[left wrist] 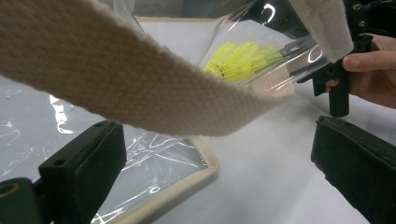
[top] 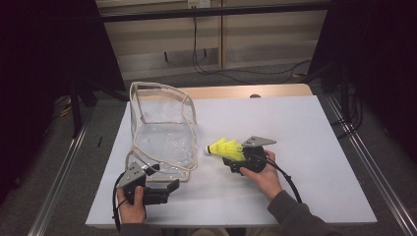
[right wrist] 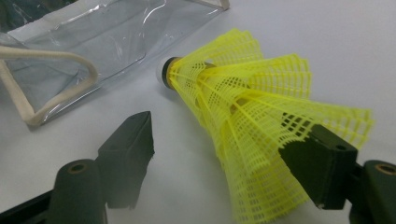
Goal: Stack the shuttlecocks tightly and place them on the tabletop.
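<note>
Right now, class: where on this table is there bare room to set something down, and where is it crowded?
Free: the white board right of the clear bag, behind the right claw. Crowded: the near left, where bag, yellow shuttlecock and left claw cluster.

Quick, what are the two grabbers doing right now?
Left gripper: open, holding nothing.
Right gripper: open, yellow plastic mesh shuttlecock between its fingers; one touches it.
</note>
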Demonstrator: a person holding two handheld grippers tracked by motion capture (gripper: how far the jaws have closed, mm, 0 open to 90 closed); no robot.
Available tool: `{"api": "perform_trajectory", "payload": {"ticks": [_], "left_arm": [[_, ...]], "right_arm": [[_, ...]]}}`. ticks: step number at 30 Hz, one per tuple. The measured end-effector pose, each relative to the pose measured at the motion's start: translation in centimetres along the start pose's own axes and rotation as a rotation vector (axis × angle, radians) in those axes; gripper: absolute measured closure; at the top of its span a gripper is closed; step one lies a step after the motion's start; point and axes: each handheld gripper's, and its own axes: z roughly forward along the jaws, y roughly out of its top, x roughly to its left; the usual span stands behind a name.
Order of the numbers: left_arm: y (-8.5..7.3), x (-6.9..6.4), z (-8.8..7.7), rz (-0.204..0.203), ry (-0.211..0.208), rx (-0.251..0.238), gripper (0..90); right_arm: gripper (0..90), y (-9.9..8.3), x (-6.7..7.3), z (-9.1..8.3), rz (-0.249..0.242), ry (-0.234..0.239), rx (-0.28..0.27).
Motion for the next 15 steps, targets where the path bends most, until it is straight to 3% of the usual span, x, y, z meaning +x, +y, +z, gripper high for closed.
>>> {"api": "perform_trajectory", "payload": {"ticks": [5,15], "left_arm": [[0.0,0.05,-0.04,0.0,0.001,0.0,3.4],[0.0,0.09,-0.03,0.001,0.0,0.003,3.4]], "right_arm": [[28.6,0.06,0.22,0.42,0.008,-0.012,0.008],[39.9,0.36,0.59,0.84,-0.017,-0.039,0.001]]}}
